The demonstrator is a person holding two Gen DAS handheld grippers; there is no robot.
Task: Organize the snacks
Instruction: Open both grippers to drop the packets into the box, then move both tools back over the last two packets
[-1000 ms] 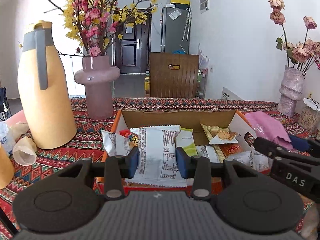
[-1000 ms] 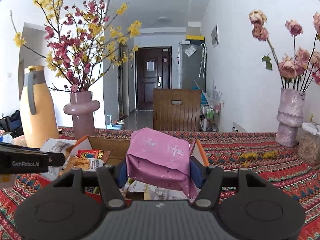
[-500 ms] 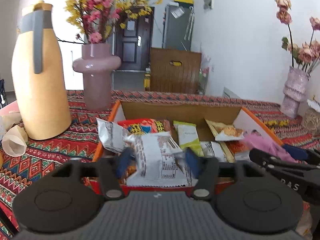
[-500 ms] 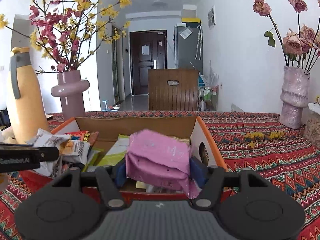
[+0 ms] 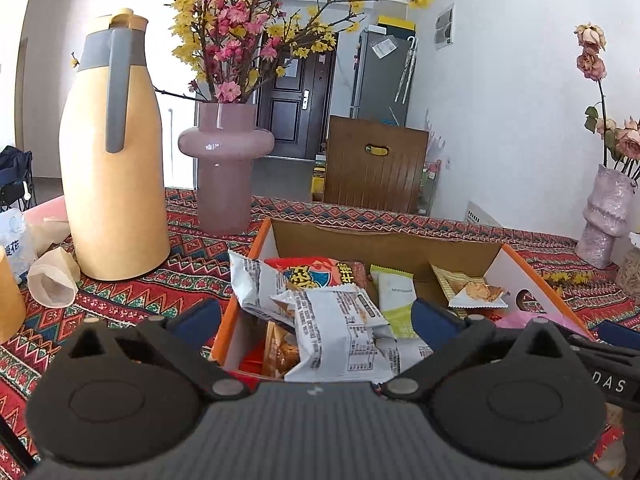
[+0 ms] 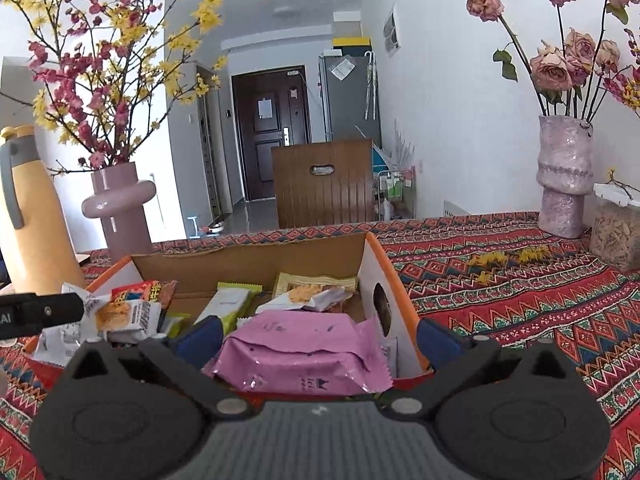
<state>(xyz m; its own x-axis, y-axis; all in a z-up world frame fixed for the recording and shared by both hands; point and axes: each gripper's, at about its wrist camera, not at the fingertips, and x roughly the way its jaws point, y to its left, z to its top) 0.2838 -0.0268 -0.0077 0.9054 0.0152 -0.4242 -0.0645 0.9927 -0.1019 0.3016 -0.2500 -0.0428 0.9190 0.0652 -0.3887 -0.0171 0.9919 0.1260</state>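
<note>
Left tongs (image 5: 316, 320): opening, white pack (image 5: 340, 340) freed between | right tongs (image 6: 320, 338): opening, pink pack (image 6: 304, 354) freed between | both are best lifted clear of box (image 6: 384, 276).

Tablecloth (image 6: 520, 292): red zigzag pattern noted. Box (image 6: 384, 264): orange rim. Packets: pink (image 6: 296, 356), white (image 5: 340, 340), lime-green (image 5: 394, 292). Jug (image 5: 116, 184): tan, grey handle.

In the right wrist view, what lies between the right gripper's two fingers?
The pink snack packet lies between the opening fingers of the right gripper, resting in the cardboard box, pads clear. Right wrist view.
</note>
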